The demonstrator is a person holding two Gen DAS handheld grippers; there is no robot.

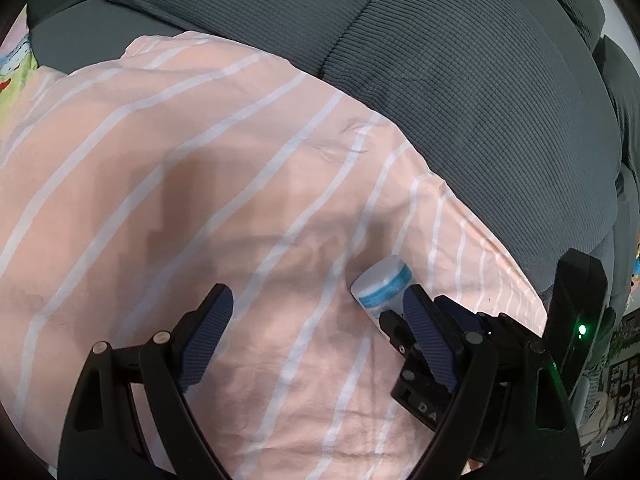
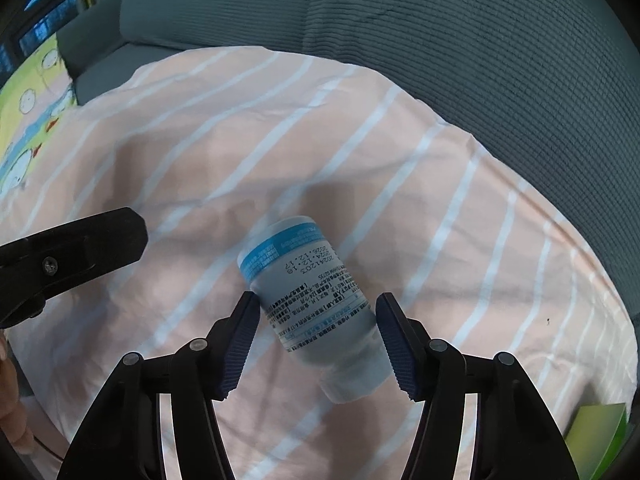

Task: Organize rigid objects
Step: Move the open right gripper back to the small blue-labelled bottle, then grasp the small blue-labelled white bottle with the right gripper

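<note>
A white plastic bottle (image 2: 316, 304) with a blue band and printed label lies on its side on the pink striped sheet (image 2: 280, 140). My right gripper (image 2: 318, 340) is open, its jaws on either side of the bottle; the left pad (image 2: 240, 344) is near or at the bottle, the right pad stands slightly apart. My left gripper (image 1: 316, 332) is open and empty over the sheet (image 1: 160, 160). In the left wrist view the bottle (image 1: 380, 284) shows partly behind my right finger (image 1: 424, 340).
A dark teal corduroy sofa back (image 1: 460, 80) runs along the far and right side of the sheet. A cartoon-print cloth (image 2: 28, 120) lies at the left. A green object (image 2: 596, 428) sits at the lower right edge. The other gripper's black body (image 2: 68, 256) reaches in from the left.
</note>
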